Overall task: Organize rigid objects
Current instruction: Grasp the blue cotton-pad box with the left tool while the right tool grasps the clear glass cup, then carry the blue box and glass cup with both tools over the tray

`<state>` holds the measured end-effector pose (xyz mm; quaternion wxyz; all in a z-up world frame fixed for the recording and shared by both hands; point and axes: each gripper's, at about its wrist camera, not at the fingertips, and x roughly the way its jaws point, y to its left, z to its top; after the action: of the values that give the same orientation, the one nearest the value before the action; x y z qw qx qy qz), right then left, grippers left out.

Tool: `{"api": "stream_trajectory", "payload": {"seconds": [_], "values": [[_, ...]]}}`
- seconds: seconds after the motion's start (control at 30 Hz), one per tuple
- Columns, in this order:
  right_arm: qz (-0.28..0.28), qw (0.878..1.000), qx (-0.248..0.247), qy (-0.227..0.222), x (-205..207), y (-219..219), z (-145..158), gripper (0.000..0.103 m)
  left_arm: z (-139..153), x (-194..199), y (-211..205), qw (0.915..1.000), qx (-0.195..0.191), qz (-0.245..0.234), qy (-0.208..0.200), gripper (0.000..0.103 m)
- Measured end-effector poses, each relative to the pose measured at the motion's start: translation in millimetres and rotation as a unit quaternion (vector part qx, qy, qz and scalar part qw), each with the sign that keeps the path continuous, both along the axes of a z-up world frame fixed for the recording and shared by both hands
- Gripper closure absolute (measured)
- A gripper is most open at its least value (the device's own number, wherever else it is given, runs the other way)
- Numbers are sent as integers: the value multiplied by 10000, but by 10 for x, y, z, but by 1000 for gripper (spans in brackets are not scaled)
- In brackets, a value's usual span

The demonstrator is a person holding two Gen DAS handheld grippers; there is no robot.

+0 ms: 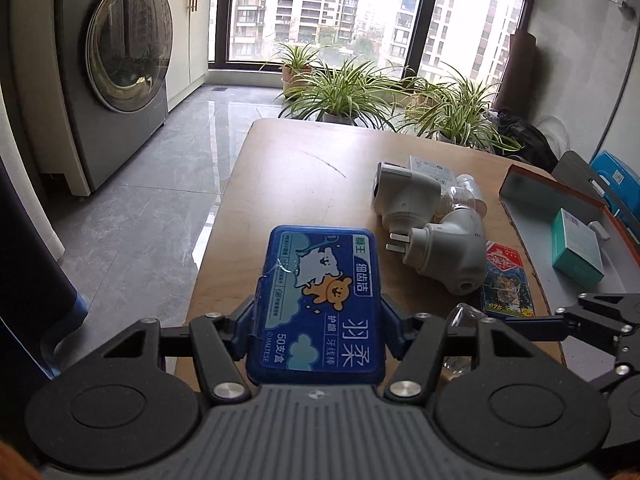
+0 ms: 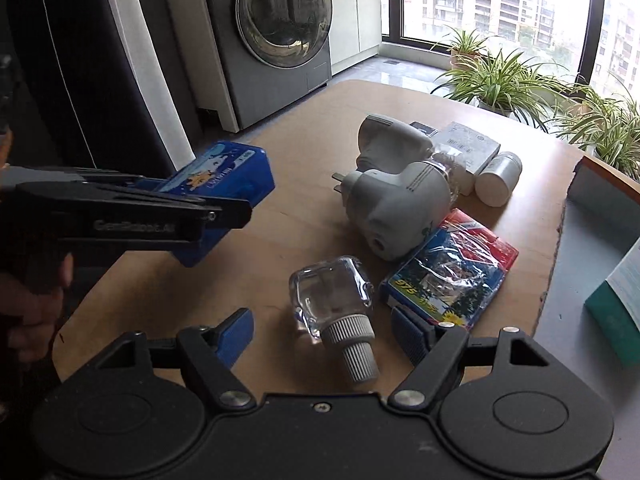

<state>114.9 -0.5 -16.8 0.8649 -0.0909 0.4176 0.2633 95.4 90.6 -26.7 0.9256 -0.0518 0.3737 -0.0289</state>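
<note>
Left gripper (image 1: 318, 322) clamped on glossy blue floss-pick box (image 1: 320, 300) with cartoon bear label.

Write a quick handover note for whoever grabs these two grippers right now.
Left gripper: shut on the blue plastic floss-pick box, lifted off the wooden table.
Right gripper: open, jaws either side of the clear glass refill bottle with grey ribbed cap, not gripping.
On the table: two white plug-in heaters, blue-and-red wrapped pack, white cylindrical jar, flat white box.
Done: teal carton in the grey orange-edged tray.
Left: tray the rest.
</note>
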Motion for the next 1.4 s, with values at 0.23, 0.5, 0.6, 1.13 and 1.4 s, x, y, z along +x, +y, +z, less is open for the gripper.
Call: {"api": "stream_trajectory", "payload": {"seconds": [0.23, 0.5, 0.6, 1.13, 1.4], "values": [[-110, 9999, -59, -88, 36, 111, -36, 41, 52, -109, 51, 9998, -137, 122, -93, 40], [-736, 9963, 231, -387, -303, -317, 258, 41, 108, -188, -145, 9992, -348, -36, -203, 40], [-1059, 9925, 358, -497, -426, -568, 383, 41, 158, -228, -301, 9985, -418, -204, -280, 40], [-2781, 9519, 603, -1133, -898, -1931, 821, 41, 309, -124, -1574, 9857, -525, -1517, -522, 40], [-3412, 9297, 662, -1217, -1058, -2393, 833, 41, 280, -63, -2036, 9801, -565, -1840, -488, 40]]}}
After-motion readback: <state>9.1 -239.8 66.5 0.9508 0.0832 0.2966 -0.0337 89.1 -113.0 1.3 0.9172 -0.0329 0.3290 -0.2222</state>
